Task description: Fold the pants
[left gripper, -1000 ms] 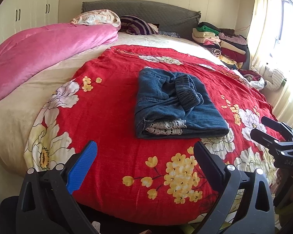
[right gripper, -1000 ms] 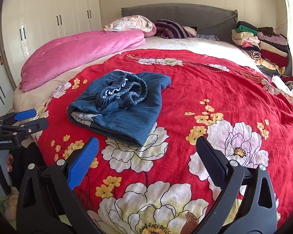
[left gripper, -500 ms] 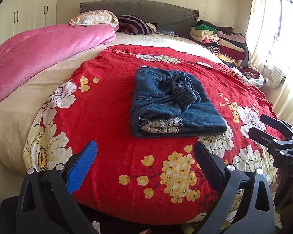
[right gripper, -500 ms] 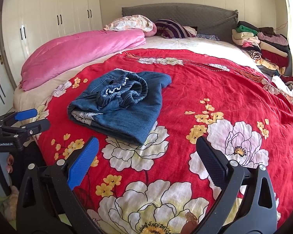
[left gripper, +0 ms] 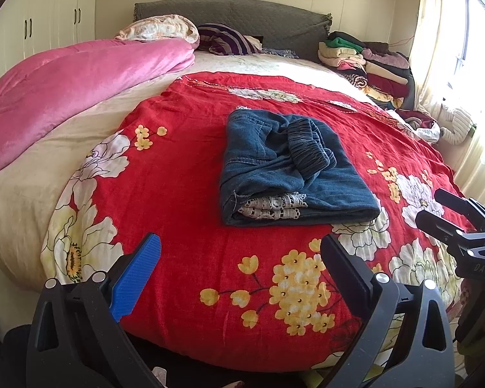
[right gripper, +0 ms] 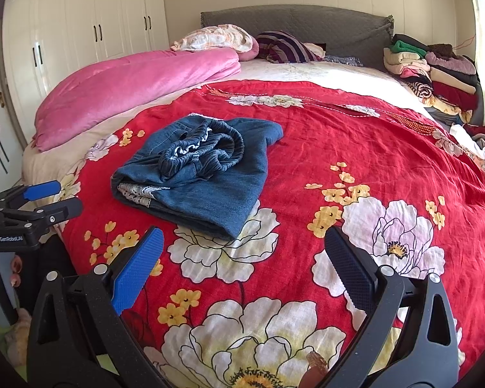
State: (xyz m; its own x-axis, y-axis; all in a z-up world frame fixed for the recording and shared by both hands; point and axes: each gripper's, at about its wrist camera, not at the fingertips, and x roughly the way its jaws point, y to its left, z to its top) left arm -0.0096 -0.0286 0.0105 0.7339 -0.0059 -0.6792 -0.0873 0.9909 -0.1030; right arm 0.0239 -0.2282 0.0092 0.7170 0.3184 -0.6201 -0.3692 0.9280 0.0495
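- The pants (left gripper: 294, 168) are seen lying folded into a compact denim bundle on the red floral blanket (left gripper: 190, 148) of the bed (left gripper: 26, 187), toward its near half; the elastic waistband is bunched on top and a strip of pale lace shows at the near edge.
- The left gripper (left gripper: 239, 271) is held with its jaws spread wide and empty, just short of the bed's near edge, well apart from the bundle.
- The right gripper (right gripper: 242, 258) is likewise held wide and empty, above the blanket, near the bundle's corner but not touching it.
- The fold is judged to be essentially done; what seems left is tidying or release.
- If tidying is chosen, the bunched waistband would best be pressed flat and the loose far corner tucked square, with one gripper pinning the bundle while the other smooths, so that the layers are not dragged apart.
- The lace edge should be approached gently, since it could be snagged by a fingertip.
- Counted: one pair of pants, two grippers, one red blanket, one pink quilt (right gripper: 135, 90), one stack of folded clothes (right gripper: 433, 74) by the headboard; its garments cannot be counted reliably.
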